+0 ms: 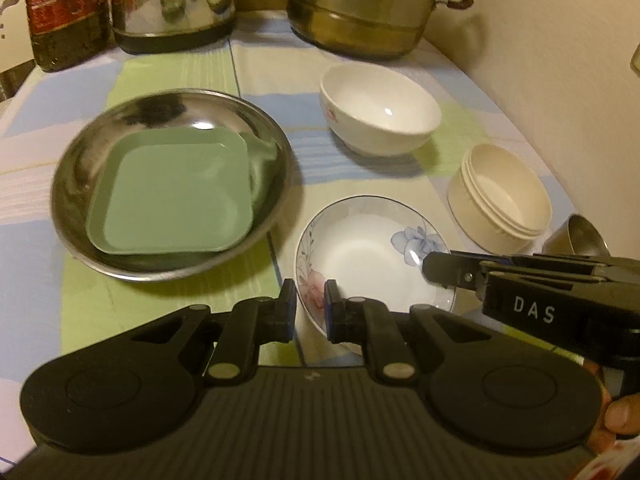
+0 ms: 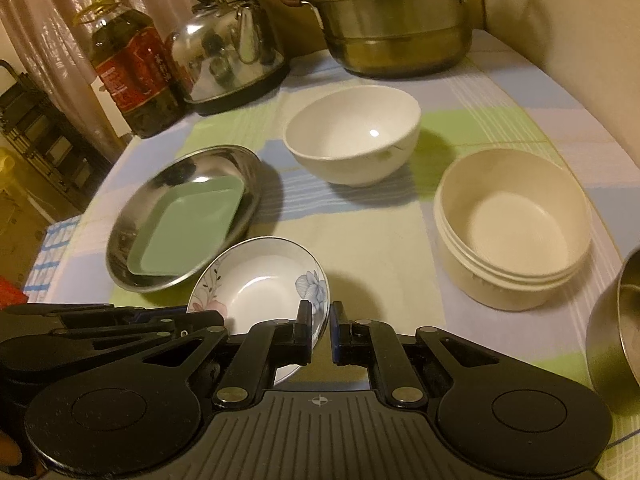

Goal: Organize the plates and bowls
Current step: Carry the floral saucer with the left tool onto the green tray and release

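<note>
A small white plate with flower prints [image 1: 372,256] [image 2: 260,284] is gripped from two sides. My left gripper [image 1: 310,296] is shut on its near-left rim, and my right gripper [image 2: 322,314] is shut on its right rim. The plate looks tilted, raised a little off the cloth. Left of it a round steel plate [image 1: 76,176] [image 2: 132,220] holds a square green plate [image 1: 172,196] [image 2: 188,228]. Behind stands a white bowl [image 1: 380,112] [image 2: 352,136]. A cream round bowl with a ribbed rim [image 1: 500,196] [image 2: 516,224] sits to the right.
A steel bowl [image 2: 616,332] is at the near right edge. Along the back stand a steel pot [image 2: 392,32], a kettle [image 2: 228,48] and an oil bottle [image 2: 128,68]. A wall runs close along the right. The table carries a checked cloth [image 2: 380,248].
</note>
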The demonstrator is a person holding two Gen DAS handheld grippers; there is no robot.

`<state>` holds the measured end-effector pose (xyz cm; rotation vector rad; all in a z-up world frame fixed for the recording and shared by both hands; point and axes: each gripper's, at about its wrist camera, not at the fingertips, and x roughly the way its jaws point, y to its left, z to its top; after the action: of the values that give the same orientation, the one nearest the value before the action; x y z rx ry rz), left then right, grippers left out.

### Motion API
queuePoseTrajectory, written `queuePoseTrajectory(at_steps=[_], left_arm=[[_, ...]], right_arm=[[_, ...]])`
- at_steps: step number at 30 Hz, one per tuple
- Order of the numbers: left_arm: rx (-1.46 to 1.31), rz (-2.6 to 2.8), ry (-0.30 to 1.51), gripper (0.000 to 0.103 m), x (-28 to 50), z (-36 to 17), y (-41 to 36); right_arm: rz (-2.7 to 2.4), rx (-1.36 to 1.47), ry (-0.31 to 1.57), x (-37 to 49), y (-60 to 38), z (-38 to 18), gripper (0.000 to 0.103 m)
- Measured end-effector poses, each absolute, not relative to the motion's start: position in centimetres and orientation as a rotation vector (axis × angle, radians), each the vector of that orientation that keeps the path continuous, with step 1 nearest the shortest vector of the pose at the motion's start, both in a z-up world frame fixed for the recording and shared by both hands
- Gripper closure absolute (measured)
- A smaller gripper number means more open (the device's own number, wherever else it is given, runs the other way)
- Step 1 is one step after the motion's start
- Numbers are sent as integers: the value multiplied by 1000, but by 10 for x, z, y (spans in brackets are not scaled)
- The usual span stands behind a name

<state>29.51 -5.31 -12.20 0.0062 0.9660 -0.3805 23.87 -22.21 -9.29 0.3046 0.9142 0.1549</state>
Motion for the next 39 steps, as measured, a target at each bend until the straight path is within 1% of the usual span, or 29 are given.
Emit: queuePoseTrajectory(at_steps=[8, 17, 28, 39], left_arm=[[-27, -310, 933, 91, 309, -107, -23], [-54, -231, 920, 91, 338, -105, 14], [-48, -198, 947, 90, 380, -122, 39], [-44, -218, 994, 91, 406, -142, 47]], right_arm=[[228, 297, 896, 263, -197, -80, 93], [291, 274, 892, 308, -158, -82, 93], [289, 248, 924, 353, -127, -102, 93], [258, 248, 976, 376, -118, -122, 93]])
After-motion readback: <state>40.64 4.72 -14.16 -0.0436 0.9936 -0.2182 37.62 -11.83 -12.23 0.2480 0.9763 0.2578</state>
